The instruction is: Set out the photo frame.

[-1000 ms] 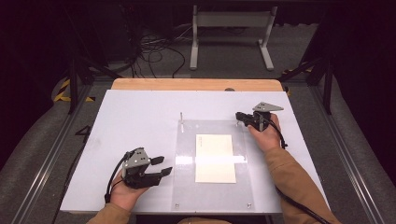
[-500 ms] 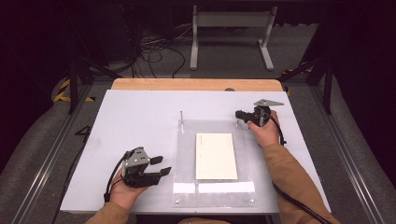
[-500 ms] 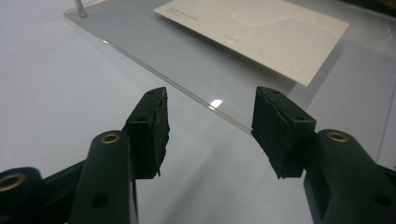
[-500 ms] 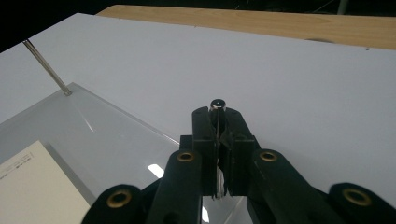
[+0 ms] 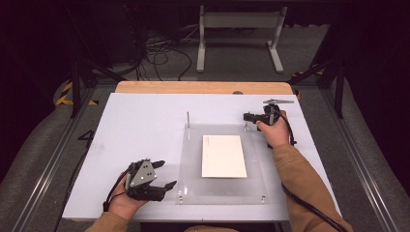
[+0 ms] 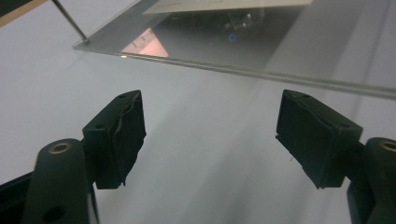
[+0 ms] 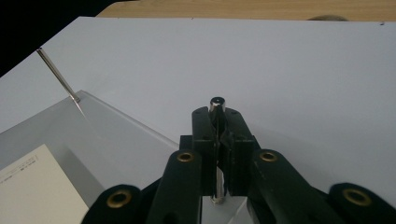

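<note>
Clear acrylic forms the square plate (image 5: 220,164) that lies flat on the white worktop (image 5: 145,121), toward its near edge and right of centre. A cream rectangular card (image 5: 223,155) rests on the middle of the plate, its long axis running from the near edge toward the far edge.

Thin upright metal pins stand at the plate's two far corners. The right hand-held gripper (image 5: 247,117) is pressed together on the far-right pin (image 7: 217,140); the right gripper view shows the pin upright between the two black pads, its rounded top just above them. The far-left pin (image 5: 188,118) stands free.

The left hand-held gripper (image 5: 163,175) rests on the worktop just beside the plate's near-left corner, pointing right toward the plate's left edge (image 6: 243,71). Its jaws have just been opening and now stand spread — nothing lies between them, and the plate edge is just ahead, not yet touched.

Governing relation: the pin's axis is vertical, so any withdrawal should probably run straight up, not sideways. The right hand is the nearer one to this pin; the left is well apart from it, across the plate.

Clearance: open worktop lies beyond the plate's far edge and to its right. The worktop's right edge is near the right forearm (image 5: 302,179) — sideways room there is limited.
</note>
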The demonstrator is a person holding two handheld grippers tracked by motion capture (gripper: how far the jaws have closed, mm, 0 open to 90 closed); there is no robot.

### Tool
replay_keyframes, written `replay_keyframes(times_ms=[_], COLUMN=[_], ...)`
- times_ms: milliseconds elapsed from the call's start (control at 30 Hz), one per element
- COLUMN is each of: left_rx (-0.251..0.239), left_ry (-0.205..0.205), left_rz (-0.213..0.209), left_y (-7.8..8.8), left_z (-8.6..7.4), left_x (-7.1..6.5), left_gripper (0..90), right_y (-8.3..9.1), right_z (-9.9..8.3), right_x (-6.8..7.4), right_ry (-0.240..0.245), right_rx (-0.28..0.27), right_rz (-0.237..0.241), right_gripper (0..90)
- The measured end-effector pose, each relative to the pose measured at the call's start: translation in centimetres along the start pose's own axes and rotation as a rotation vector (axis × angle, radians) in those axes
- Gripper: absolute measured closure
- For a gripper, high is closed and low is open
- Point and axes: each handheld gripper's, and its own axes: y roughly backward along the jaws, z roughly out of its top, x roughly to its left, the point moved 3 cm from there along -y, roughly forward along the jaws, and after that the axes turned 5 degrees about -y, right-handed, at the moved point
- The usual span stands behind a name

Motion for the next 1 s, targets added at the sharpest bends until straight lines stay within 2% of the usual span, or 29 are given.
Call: replay_keyframes(times_ms=[100,267,400,467,633,700,833,900,1000], left_rx=[0.02,-0.004,-0.022,-0.022,-0.104,-0.121,-0.132,-0.158,-0.171], left_ry=[-0.04,-0.059,-0.096,-0.118,-0.168,-0.191,-0.202,-0.212,-0.238], left_rz=[0.005,0.008,0.009,0.026,0.043,0.051,0.058,0.056,0.07], left_y=[-0.4,-0.7,-1.3,-1.7,-2.0,-2.2,-2.5,-2.6,-2.6], left_z=[-0.1,0.2,0.4,0.5,1.8,2.2,2.6,2.9,3.3], left_x=[-0.3,-0.5,-0.6,-0.5,-0.8,-1.1,-1.3,-1.4,-1.7], left_gripper=[19.5,14.5,11.9,11.5,10.5,10.4,11.2,12.3,18.1], right_y=[-0.1,-0.2,-0.2,-0.3,-0.3,-0.4,-0.4,-0.3,-0.3], right_z=[0.1,0.1,0.1,0.1,0.2,0.2,0.1,0.1,0.0], right_x=[0.0,-0.2,-0.3,-0.3,-0.3,-0.3,-0.3,-0.3,-0.3], right_ry=[-0.015,-0.034,-0.042,-0.047,-0.059,-0.061,-0.062,-0.063,-0.063], right_rx=[-0.001,-0.005,-0.005,-0.006,-0.006,-0.006,-0.009,-0.011,-0.013], right_rz=[-0.001,0.007,0.009,0.008,0.002,0.003,0.006,0.008,0.008], right_gripper=[85.1,85.1,85.0,85.0,85.1,85.0,84.9,84.7,84.6])
